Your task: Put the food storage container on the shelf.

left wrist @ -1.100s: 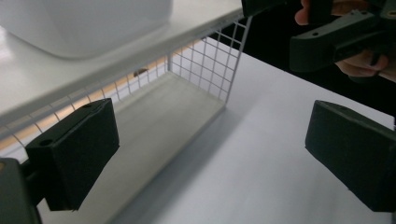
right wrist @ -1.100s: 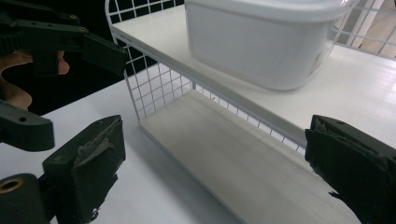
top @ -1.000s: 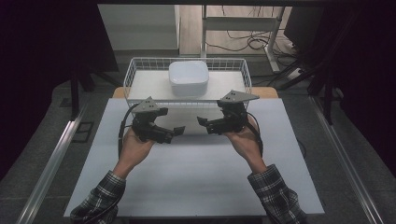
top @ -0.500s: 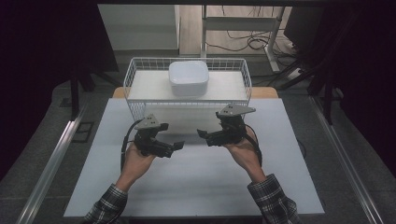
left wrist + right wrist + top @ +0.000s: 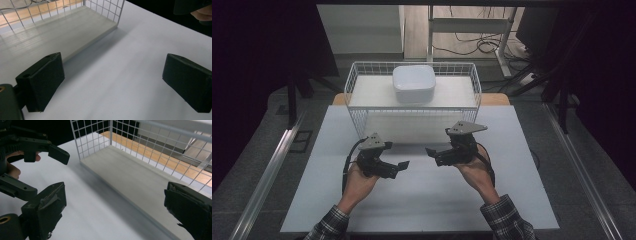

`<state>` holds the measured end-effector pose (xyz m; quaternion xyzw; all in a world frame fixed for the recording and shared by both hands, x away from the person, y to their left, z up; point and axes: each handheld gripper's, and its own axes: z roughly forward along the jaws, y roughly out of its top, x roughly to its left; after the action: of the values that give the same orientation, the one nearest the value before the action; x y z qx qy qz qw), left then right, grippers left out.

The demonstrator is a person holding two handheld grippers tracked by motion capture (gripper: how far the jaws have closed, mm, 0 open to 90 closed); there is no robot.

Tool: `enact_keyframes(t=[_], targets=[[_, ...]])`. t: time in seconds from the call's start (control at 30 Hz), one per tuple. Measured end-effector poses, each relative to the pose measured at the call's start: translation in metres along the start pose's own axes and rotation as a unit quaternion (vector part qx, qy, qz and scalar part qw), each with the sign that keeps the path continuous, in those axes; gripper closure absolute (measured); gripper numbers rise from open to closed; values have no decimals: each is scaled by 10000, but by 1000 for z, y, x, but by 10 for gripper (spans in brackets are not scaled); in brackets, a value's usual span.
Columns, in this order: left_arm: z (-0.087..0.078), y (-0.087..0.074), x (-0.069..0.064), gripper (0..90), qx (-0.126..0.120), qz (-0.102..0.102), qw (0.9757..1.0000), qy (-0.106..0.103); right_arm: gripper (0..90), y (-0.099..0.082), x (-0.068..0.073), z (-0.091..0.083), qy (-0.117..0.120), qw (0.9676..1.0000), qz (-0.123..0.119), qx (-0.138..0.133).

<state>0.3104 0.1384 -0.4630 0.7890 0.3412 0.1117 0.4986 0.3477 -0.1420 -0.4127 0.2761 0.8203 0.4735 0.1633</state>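
Basket [image 5: 412,107] of white wire stands at the far side of the white table [image 5: 422,200], and the square white container [image 5: 413,83] rests on top of it, toward the middle of the upper shelf. Those are the things nearest my two claws, so I take them as the work in hand.

My left gripper [image 5: 398,166] and my right gripper [image 5: 433,152] hover above the table just in front of the basket, tips turned toward each other with a gap between them. Both stand wide, jaws well apart, and neither holds anything. Neither touches the basket or the container.

As I judge it, nothing of the handling is done: the container sits untouched on the basket. What is left is the whole of it: reaching up and forward, closing on the container, and moving it wherever it must go.

From the high view I get the layout: container on top, both hands below and in front. It cannot show me the jaws clearly. From the left gripper view I see my own two black pads spread over bare table, the basket's pale lower board [image 5: 57,32] to the upper left. From the right gripper view I look into the basket's mesh wall [image 5: 92,137] and floor, with my left gripper's jaws at the upper left.
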Motion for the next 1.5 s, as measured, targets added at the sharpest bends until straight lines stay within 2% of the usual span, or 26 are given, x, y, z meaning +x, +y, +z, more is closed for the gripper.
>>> enact_keyframes(t=[0.57, 0.67, 0.97, 1.13, 1.5], targets=[[-5, -28, -10, 40, 239, 24, 9997, 110, 40, -30, 6, -3, 79, 9998, -21, 190], [-9, -33, -11, 40, 243, -9, 9996, 131, 39, -39, 6, -4, 81, 9996, -5, 274], [-26, -55, -8, 40, 337, -95, 9987, 363, 14, -55, 5, -13, -39, 9992, -59, 381], [-41, -74, -3, 41, 413, -225, 9974, 554, 11, -68, 3, -26, -117, 9988, 39, 469], [-62, -91, -2, 43, 422, -308, 9958, 758, 12, -91, -4, -47, -366, 9977, 204, 528]])
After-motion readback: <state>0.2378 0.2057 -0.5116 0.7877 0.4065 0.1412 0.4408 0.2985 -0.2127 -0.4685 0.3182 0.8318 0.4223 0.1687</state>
